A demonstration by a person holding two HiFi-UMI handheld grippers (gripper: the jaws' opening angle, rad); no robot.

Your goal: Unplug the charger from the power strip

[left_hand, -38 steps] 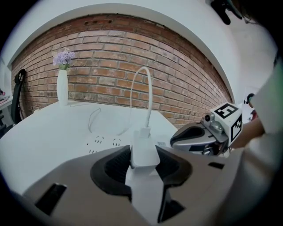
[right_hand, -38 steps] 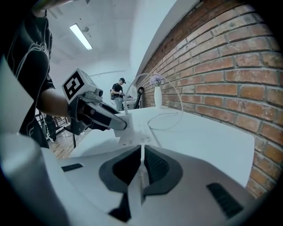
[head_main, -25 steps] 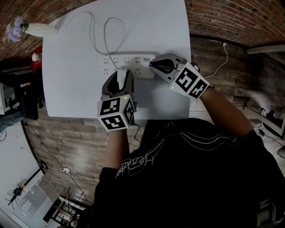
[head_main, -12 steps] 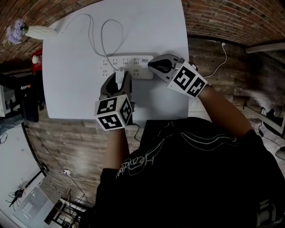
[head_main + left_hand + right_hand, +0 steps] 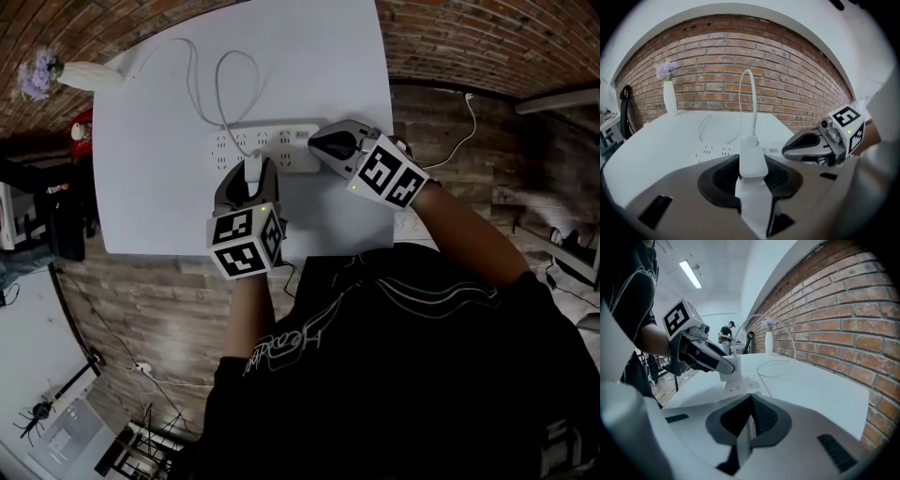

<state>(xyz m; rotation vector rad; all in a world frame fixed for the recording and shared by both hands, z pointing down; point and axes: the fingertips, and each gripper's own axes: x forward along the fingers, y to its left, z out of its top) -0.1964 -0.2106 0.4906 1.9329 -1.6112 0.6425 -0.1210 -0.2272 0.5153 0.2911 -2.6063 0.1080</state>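
Note:
A white power strip (image 5: 272, 145) lies across the white table (image 5: 150, 197). My left gripper (image 5: 251, 180) is shut on the white charger (image 5: 253, 167) at the strip's near edge. In the left gripper view the charger (image 5: 752, 159) sits between the pads, and its white cable (image 5: 752, 103) rises from its far end. The pins are hidden, so I cannot tell whether they are clear of the socket. My right gripper (image 5: 319, 145) is shut, its tips resting on the strip's right end. The right gripper view looks along the strip (image 5: 740, 385) to the left gripper (image 5: 701, 355).
The cable (image 5: 225, 84) loops over the far half of the table. A white vase with purple flowers (image 5: 80, 67) stands at the far left corner. A brick wall runs behind the table. The near table edge lies just behind both grippers.
Both grippers hold their places and their grips. Only the head view has shifted slightly.

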